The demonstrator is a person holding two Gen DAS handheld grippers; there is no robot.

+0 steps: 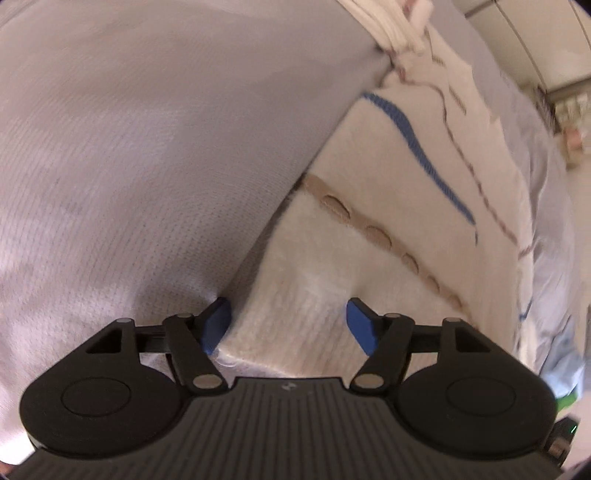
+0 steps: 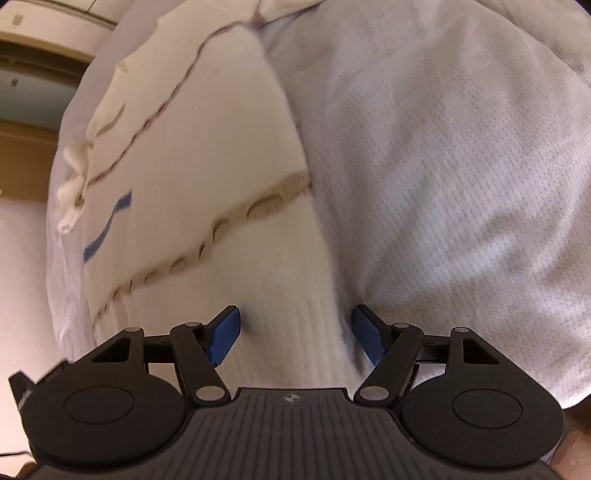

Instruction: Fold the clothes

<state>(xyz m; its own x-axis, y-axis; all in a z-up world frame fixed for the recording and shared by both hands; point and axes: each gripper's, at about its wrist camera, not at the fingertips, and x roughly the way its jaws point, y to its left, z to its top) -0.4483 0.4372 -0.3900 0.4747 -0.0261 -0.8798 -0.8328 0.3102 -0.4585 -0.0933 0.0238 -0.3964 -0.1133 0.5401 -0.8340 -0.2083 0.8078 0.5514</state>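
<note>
A cream knitted sweater (image 1: 369, 258) with a beige cable band (image 1: 373, 232), a blue stripe (image 1: 424, 155) and a thin brown line lies on a pale waffle-textured cloth (image 1: 147, 147). My left gripper (image 1: 290, 325) hangs open just over the sweater's ribbed hem, its blue pads (image 1: 216, 325) apart, the left one at the sweater's edge. In the right wrist view the same sweater (image 2: 207, 147) lies to the left and the waffle cloth (image 2: 461, 166) to the right. My right gripper (image 2: 297, 334) is open above the ribbed hem (image 2: 291, 332), straddling the sweater's right edge.
A bunch of white knotted cloth (image 1: 388, 29) lies at the sweater's far end, also seen in the right wrist view as white knotted cloth (image 2: 70, 206). Beyond the bed's edge are a pale floor (image 2: 22, 277) and wooden furniture (image 2: 26, 155). A shelf (image 1: 569, 118) stands far right.
</note>
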